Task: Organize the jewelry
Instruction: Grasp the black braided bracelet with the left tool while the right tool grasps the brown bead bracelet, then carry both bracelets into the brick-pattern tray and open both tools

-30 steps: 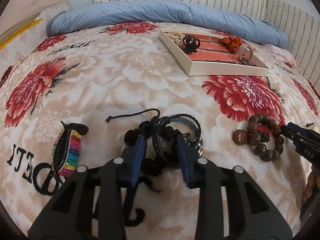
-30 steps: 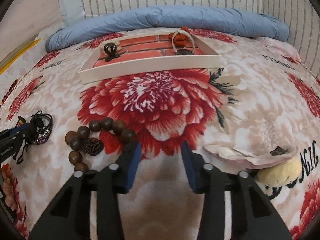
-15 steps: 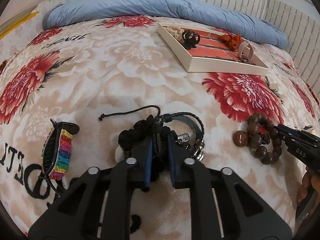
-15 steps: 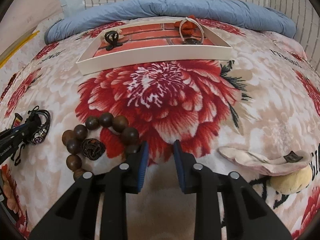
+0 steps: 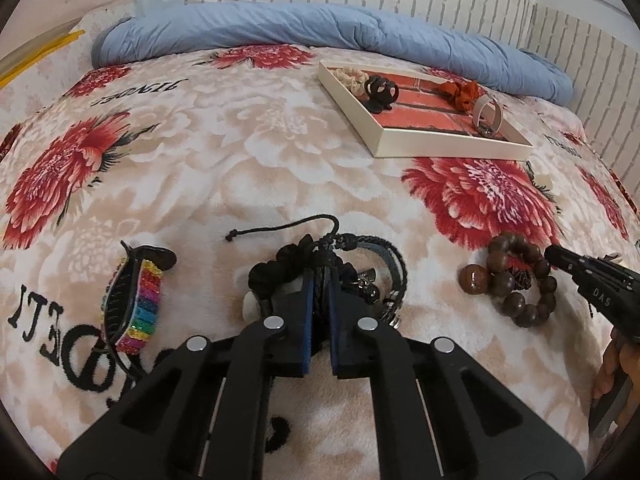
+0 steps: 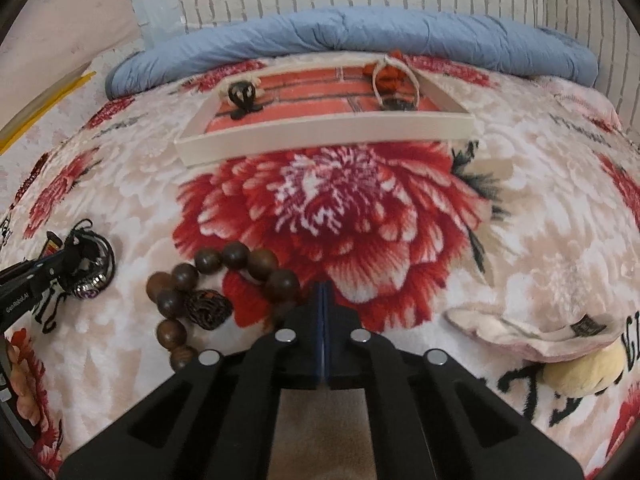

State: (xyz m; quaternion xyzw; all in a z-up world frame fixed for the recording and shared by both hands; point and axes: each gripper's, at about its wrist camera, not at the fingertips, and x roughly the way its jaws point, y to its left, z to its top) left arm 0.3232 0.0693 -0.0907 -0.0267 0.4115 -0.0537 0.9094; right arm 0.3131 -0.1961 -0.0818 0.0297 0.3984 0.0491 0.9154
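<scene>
On the bed (image 5: 248,184), a cord bracelet bundle (image 5: 344,256) lies near the middle. Left of it lies a striped hair clip (image 5: 136,304); right of it, well apart, a wooden bead bracelet (image 5: 508,280). A tray (image 5: 448,148) sits far and to the right, holding a scrunchie (image 5: 348,76), claw clip (image 5: 380,92), bow (image 5: 460,92) and watch band (image 5: 486,114). A rolled duvet (image 5: 320,28) lies behind the tray, along the far edge.

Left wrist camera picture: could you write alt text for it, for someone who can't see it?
The left gripper is shut on a tangle of black cord bracelets lying on a flowered blanket. A rainbow hair clip lies to its left; to its right, the right gripper touches a wooden bead bracelet. Farther back sits a shallow tray holding more accessories.
</scene>
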